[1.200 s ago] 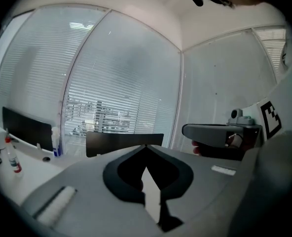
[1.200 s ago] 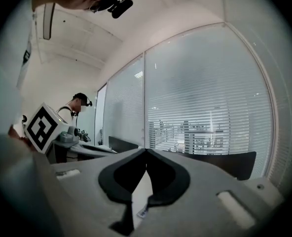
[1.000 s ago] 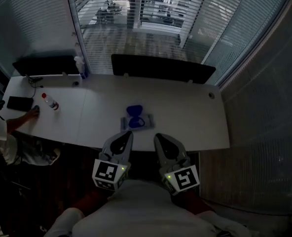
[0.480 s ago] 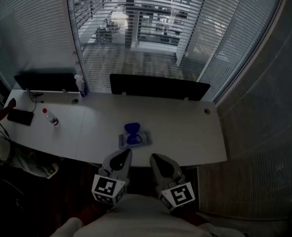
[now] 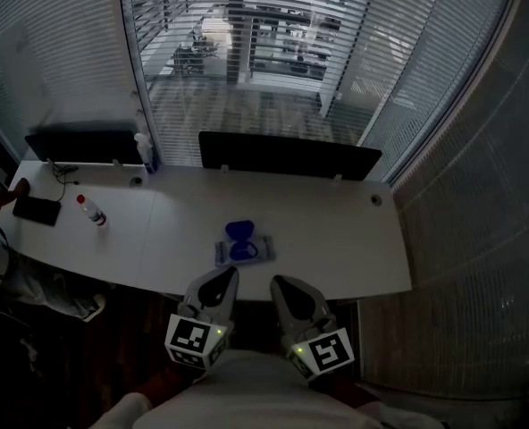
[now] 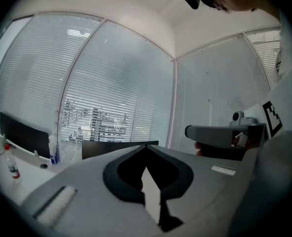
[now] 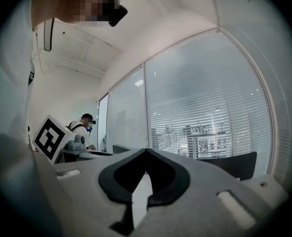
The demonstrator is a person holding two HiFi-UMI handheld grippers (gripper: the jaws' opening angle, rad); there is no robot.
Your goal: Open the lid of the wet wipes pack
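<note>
At the bottom centre of the head view, the left gripper (image 5: pixel 218 284) and the right gripper (image 5: pixel 284 288) hung side by side, just below the near edge of the white table (image 5: pixel 354 239), with their marker cubes close to the person's body. In the left gripper view, the jaws of that gripper met at their tips with nothing between them. The right gripper view showed the same: clenched and empty. The wet wipes pack (image 5: pixel 257 252) lay on the table near its front edge, just above both grippers in the frame and apart from them. It had a blue lid (image 5: pixel 239 231) on top, too small to tell whether it was raised or flat. Toward the left of the table lay a small bottle (image 5: pixel 92 211) with a red cap and a dark flat device (image 5: pixel 37 211). A long black panel (image 5: pixel 287 155) stood along the far edge, before the slatted blinds (image 5: pixel 247 43).
</note>
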